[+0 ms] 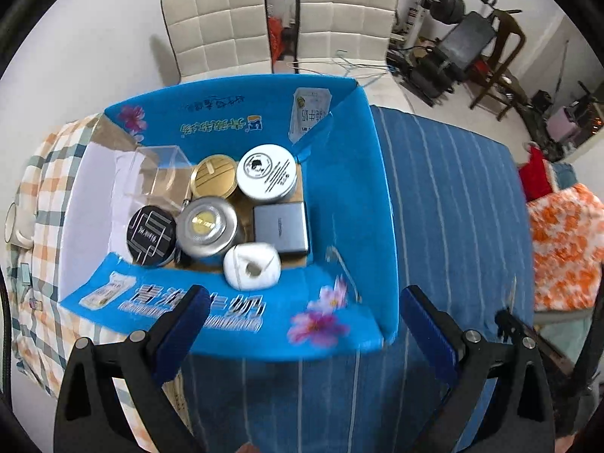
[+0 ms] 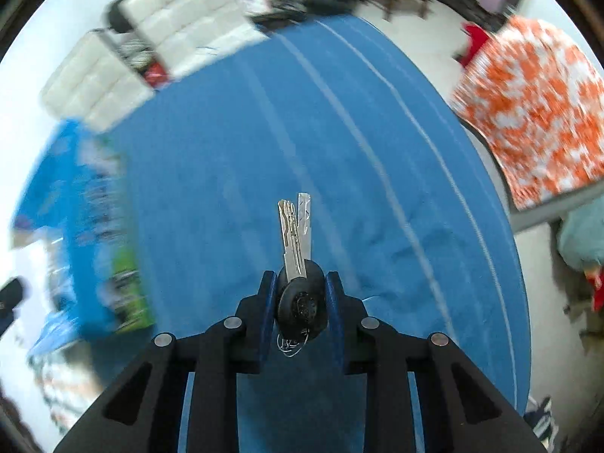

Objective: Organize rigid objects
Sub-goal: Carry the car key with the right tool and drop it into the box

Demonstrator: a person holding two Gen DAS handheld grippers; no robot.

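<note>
An open blue cardboard box [image 1: 381, 196] stands on the blue striped cloth and holds round tins [image 1: 266, 171], a grey flat case [image 1: 281, 226], a white twine spool [image 1: 252, 266] and a clear plastic box [image 1: 158, 173]. My left gripper [image 1: 304, 321] hovers open over the box's near flap with nothing between its fingers. In the right wrist view my right gripper [image 2: 300, 294] is shut on the black heads of a bunch of keys [image 2: 296, 238], whose silver blades point forward above the cloth. The blue box [image 2: 94, 234] appears blurred at the left there.
Blue striped cloth [image 2: 339, 132] covers the table. A checked cloth [image 1: 41, 207] lies left of the box. Orange-and-white fabric [image 2: 536, 113] sits at the right edge. Two white padded chairs [image 1: 339, 19] stand behind the table, with gym equipment [image 1: 453, 37] beyond.
</note>
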